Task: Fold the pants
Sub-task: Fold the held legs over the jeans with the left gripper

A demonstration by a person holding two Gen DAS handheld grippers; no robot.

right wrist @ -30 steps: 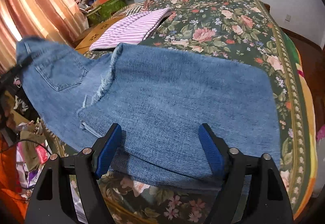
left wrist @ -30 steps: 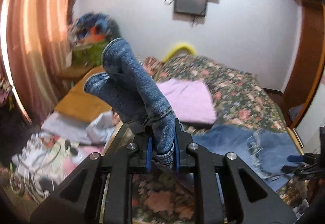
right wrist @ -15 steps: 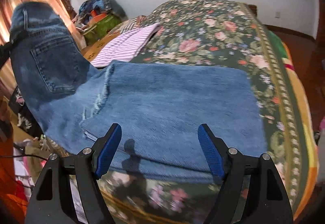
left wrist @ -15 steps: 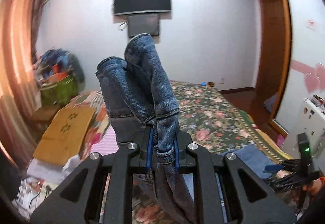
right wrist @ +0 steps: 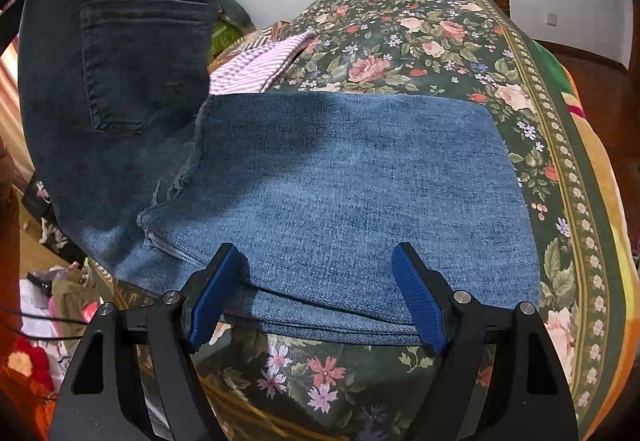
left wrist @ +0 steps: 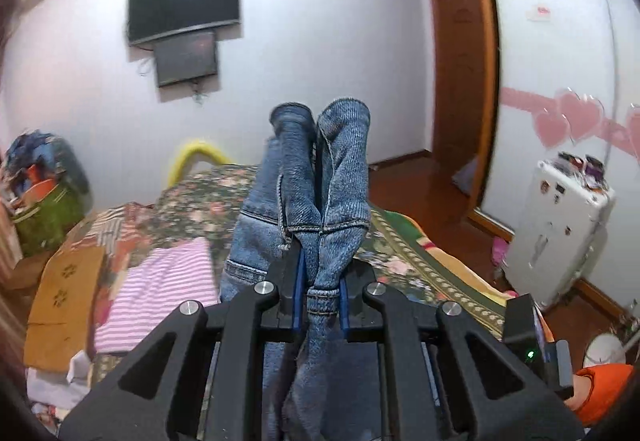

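Note:
The blue denim pants lie partly folded on the floral bed, legs flat in the right wrist view. Their waist part with a back pocket is lifted high at the left of that view. My left gripper is shut on the bunched waistband of the pants, which sticks up between its blue pads. My right gripper is open and empty, its fingers hovering just above the near folded edge of the pants. The right gripper's body shows at the lower right of the left wrist view.
A pink striped folded garment lies on the bed behind the pants. Clutter and clothes cover the floor at the left. A white appliance and a wooden door stand to the right.
My left gripper has lifted the waist end of the pants higher and swung it right, over the folded legs. My right gripper has stayed open at the near edge.

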